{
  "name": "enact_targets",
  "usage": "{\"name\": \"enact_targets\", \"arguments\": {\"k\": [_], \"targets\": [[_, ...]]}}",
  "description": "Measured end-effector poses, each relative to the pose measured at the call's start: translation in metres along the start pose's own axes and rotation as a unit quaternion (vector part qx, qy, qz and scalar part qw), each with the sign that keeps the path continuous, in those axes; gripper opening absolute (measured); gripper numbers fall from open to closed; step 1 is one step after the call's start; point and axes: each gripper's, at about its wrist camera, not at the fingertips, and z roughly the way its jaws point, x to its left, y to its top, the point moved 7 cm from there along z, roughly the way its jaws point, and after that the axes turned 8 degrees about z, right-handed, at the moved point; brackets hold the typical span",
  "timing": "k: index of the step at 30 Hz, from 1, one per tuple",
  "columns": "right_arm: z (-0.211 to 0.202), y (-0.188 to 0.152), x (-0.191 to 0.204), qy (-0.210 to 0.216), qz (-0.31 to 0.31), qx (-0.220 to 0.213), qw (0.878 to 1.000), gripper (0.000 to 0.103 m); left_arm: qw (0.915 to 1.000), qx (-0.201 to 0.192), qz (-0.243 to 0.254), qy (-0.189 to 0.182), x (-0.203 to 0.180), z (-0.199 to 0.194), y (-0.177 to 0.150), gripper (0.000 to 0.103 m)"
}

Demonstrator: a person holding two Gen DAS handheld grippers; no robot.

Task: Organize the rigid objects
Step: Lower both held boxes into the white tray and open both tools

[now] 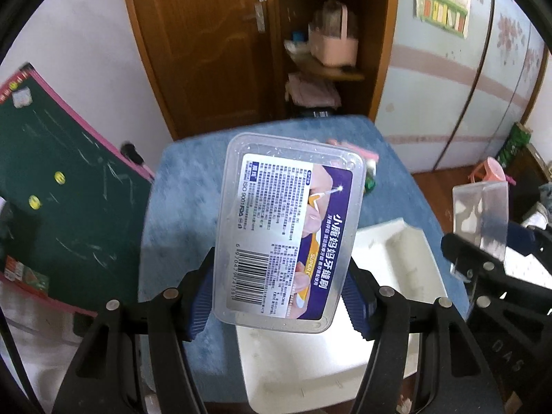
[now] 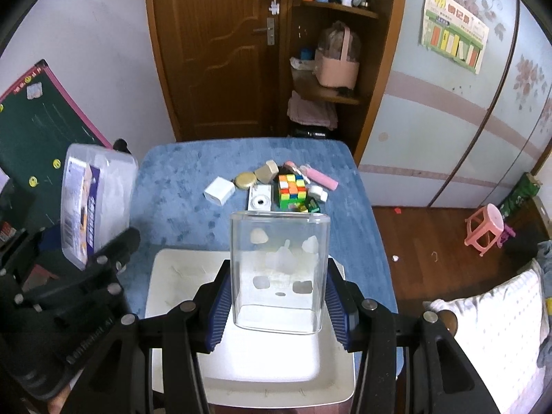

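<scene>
The worktop [image 2: 179, 179] had a blue fuzzy cover, and a big white tray [image 2: 162, 276] sat at its near end, at 6 o'clock. The tray looked empty.

The left gripper [image 1: 281, 289] held a clear floss-pick box [image 1: 289, 227] with a purple label. Its blue fingers [image 1: 200, 296] pressed on both long sides of the box, so the box was up in the air over the tray's left part. The right gripper [image 2: 277, 296] held a clear plastic container [image 2: 279, 269] the same way, fingers squeezing both sides, right over the middle of the tray.

The little things waited in a bunch at 12 o'clock from the tray, at the far end of the worktop. There was a Rubik's cube [image 2: 291, 191], a white camera [image 2: 258, 201] just left of it, a white charger block [image 2: 219, 191], a round gold tin [image 2: 245, 180], a tan cap [image 2: 266, 171], a pink tube [image 2: 322, 177], a small white bottle [image 2: 318, 193] and a small green thing [image 2: 312, 205].

I think this step was bringing the two clear boxes to the tray. Next, each hand would need to go down gently, set its box flat in the tray side by side, and then let go. The boxes are smooth and could slip or bump each other.
</scene>
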Motion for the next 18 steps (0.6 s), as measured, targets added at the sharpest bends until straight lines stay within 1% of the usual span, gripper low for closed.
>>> {"name": "enact_targets", "arguments": {"k": [7, 18], "targets": [[0.023, -0.015, -0.003, -0.013, -0.003, 0.032, 0.999, 0.050, 0.9990, 0.040, -0.015, -0.011, -0.003, 0.027, -0.014, 0.068], [0.049, -0.030, -0.007, -0.014, -0.007, 0.067, 0.998, 0.050, 0.9955, 0.090, -0.028, -0.009, -0.006, 0.070, -0.036, 0.068]]}}
